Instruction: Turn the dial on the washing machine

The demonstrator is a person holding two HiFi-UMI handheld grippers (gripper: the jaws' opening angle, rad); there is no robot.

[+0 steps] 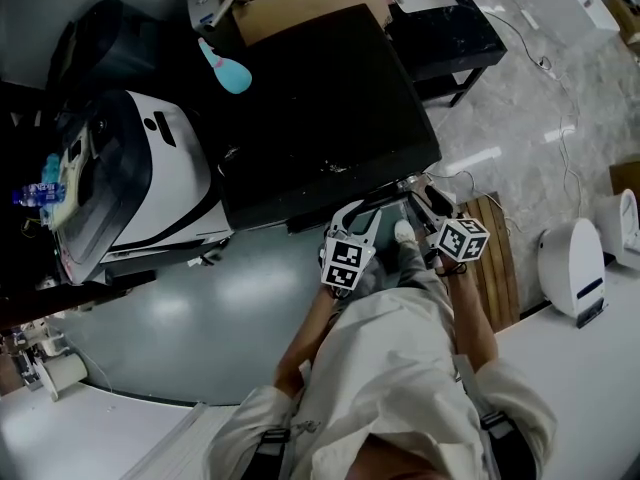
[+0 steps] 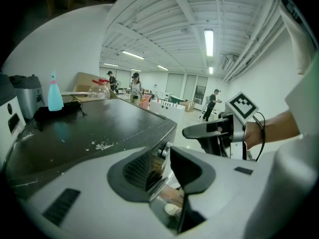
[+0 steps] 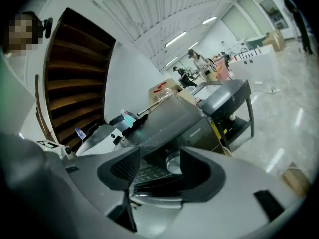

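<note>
The washing machine has a flat black top and stands in the middle of the head view. Its silver dial sits on the front panel; in the right gripper view it shows in the gap between the jaws, farther off and untouched. My right gripper is open, held off the machine's front right corner. My left gripper hangs beside it at the front edge, open with nothing held. In the left gripper view the dial shows edge-on past the jaws, and the right gripper is to the right.
A white and black appliance stands to the machine's left. A teal spray bottle lies on the top's far left, with a cardboard box behind. A black low table, a wooden slat mat and a white device are on the right.
</note>
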